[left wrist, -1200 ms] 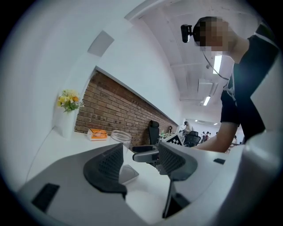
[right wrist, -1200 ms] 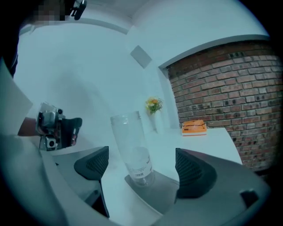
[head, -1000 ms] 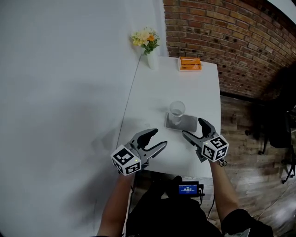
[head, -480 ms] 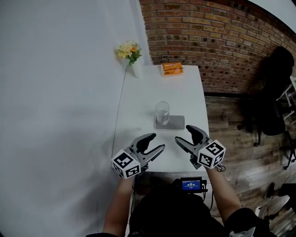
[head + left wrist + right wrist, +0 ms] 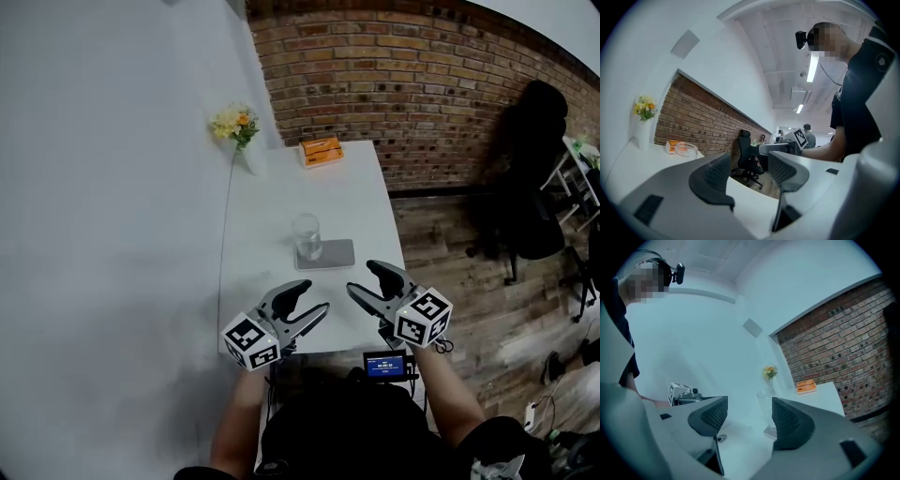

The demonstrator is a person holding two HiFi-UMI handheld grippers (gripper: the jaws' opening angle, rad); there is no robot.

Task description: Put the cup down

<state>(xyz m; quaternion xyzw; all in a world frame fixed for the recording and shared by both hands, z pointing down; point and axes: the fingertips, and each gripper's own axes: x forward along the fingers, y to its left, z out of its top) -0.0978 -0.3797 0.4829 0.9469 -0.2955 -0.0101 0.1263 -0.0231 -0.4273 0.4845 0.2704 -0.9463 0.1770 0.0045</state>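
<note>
cup (image 5: 306, 234) is down: clear glass, upright, standing on the left end of a grey mat (image 5: 336, 254) in the middle of the white table (image 5: 281, 187), centre of the head view. nothing touches it, so we judge the put-down as done and the mat as its intended spot. left gripper (image 5: 314, 298) sits lower centre-left, over the table's near edge, claw moderately apart and empty; its own view shows only room background between the pads. right gripper (image 5: 364, 279) sits lower centre-right, just below the mat, claw narrow but not closed, and its jaws have just been closing with nothing between them. in the right gripper view the cup shows through the gap, but far off on the table, not inside the grip. both tools are held roughly level, side by side, tips aimed up-frame toward the cup and well apart from it, probably so nothing knocks the glass over. flower vase (image 5: 234, 127) and orange box (image 5: 321, 150) stay at the far end of the table near the brick wall (image 5: 394, 75), upper part of frame, out of the way. only risk we see is bumping the table; no further move seems needed on the cup.
</note>
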